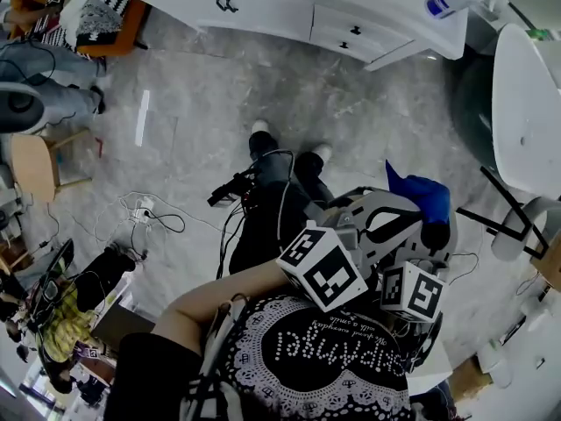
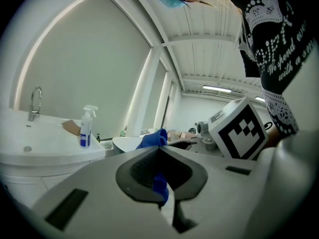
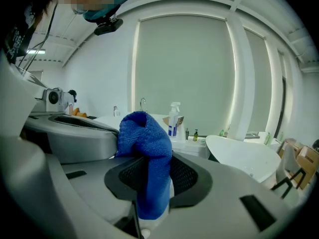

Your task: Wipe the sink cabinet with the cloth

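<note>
Blue cloth (image 3: 144, 138) is clamped by both left gripper (image 2: 160, 176) and right gripper (image 3: 148, 180), well apart from the sink cabinet (image 1: 263, 11); wiping seems unstarted, so next bring it there.

Left gripper (image 2: 158, 151), right gripper (image 3: 149, 158): jaws clamped

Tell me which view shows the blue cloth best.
The right gripper view: the blue cloth fills the centre, pinched by the shut right gripper. The left gripper view shows only a strip in the left gripper; the head view, a tuft past the grippers.
</note>
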